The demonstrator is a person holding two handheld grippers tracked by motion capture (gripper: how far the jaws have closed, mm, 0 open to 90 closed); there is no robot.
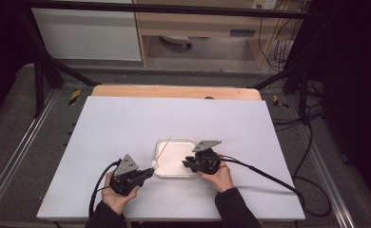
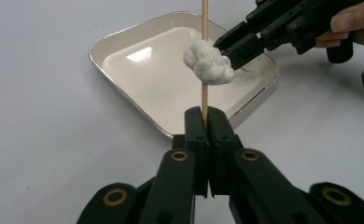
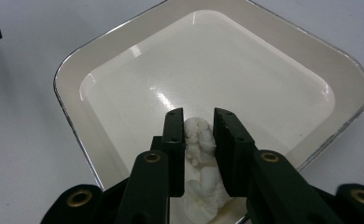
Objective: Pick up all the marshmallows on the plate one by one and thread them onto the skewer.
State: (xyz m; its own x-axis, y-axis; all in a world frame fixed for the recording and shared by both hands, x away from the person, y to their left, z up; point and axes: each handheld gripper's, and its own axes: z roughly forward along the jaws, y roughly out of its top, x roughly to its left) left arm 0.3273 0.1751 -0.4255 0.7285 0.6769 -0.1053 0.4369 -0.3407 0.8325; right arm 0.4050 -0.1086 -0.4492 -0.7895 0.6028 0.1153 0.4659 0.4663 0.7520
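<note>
My left gripper [image 2: 207, 116] clamped the skewer [image 2: 205, 56] pointing over the tray [image 2: 124, 39]; my right gripper [image 3: 199, 135] seemingly pinched its white lump [image 2: 208, 63].

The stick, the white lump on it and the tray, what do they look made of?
Stick: pale bare wood, probably a skewer. Lump: soft, matte, puffy, maybe marshmallow or cotton. Tray: glossy cream surface with highlights and a silvery rim, likely enamelled metal.

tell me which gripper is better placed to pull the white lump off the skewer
Right gripper: its jaws flank the white lump above the tray. Left gripper is shut on the skewer.
</note>
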